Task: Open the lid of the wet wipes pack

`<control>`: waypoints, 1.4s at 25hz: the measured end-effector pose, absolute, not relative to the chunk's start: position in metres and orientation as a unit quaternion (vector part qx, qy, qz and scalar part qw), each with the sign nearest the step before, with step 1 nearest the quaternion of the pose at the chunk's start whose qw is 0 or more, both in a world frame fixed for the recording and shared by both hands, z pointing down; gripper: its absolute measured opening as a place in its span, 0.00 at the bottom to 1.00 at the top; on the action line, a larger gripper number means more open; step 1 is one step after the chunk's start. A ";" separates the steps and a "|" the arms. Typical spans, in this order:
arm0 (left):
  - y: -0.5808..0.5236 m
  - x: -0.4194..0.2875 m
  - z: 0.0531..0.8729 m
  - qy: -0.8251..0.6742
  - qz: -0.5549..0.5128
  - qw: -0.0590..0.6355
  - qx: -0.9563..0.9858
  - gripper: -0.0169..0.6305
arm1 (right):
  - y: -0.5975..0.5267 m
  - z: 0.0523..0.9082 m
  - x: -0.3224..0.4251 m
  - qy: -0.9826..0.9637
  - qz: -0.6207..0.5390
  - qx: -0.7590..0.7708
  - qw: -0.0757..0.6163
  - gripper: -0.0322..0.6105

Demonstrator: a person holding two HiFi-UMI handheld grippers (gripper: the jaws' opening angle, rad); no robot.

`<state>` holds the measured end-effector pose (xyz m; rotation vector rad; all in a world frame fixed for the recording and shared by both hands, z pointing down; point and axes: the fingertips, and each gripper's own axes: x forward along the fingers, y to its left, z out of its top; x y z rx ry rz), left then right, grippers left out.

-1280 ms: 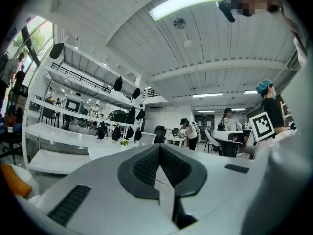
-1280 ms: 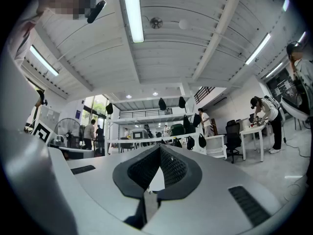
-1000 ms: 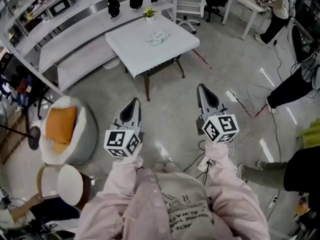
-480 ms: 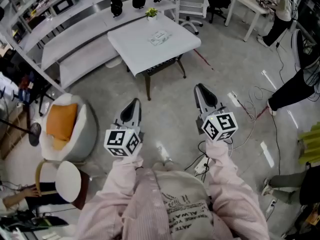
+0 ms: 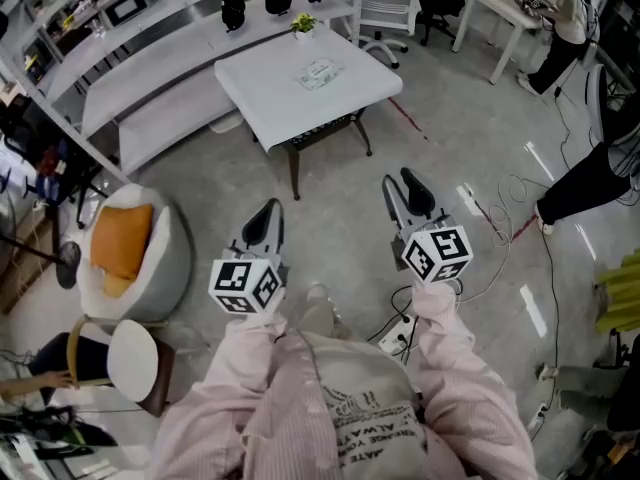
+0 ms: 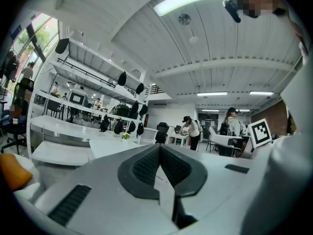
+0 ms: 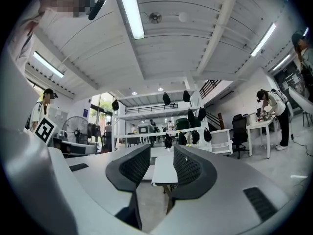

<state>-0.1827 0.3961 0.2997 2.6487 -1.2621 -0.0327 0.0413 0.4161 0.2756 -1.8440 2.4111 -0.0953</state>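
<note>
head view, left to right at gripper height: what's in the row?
Orange-cushioned chair → left gripper, jaws together → right gripper, jaws have just been opening, nothing between them → a person's dark leg. The white table is left out, since it spans both grippers.

We note a white table (image 5: 283, 103) on the grey floor (image 5: 340, 218). A wet wipes pack (image 5: 317, 73) lies near its middle. A small potted plant (image 5: 303, 25) stands at its far edge.

At twelve o'clock a white table (image 5: 262, 103) is seen, at nine an orange cushion (image 5: 122, 248). Black-and-white square markers are borne by the left gripper (image 5: 268, 211) and right gripper (image 5: 399, 181); sleeves (image 5: 225, 388) are pink-striped.
</note>
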 end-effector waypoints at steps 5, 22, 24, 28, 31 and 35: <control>0.379 -0.172 0.306 -0.423 -0.004 0.109 0.899 0.03 | 0.399 0.286 0.050 0.791 -0.044 -0.608 0.051 0.25; 0.203 -0.135 0.326 -0.415 0.004 0.134 0.900 0.03 | 0.229 0.313 0.077 0.795 -0.068 -0.601 0.039 0.26; 0.182 -0.131 0.329 -0.413 0.006 0.137 0.900 0.03 | 0.209 0.315 0.080 0.795 -0.072 -0.601 0.038 0.26; 0.141 -0.128 0.335 -0.413 0.008 0.146 0.899 0.03 | 0.169 0.321 0.082 0.797 -0.079 -0.597 0.032 0.26; 0.117 -0.128 0.338 -0.412 0.009 0.149 0.899 0.03 | 0.145 0.327 0.080 0.799 -0.083 -0.595 0.028 0.26; 0.091 -0.131 0.344 -0.411 0.007 0.152 0.899 0.03 | 0.119 0.332 0.078 0.798 -0.083 -0.596 0.028 0.26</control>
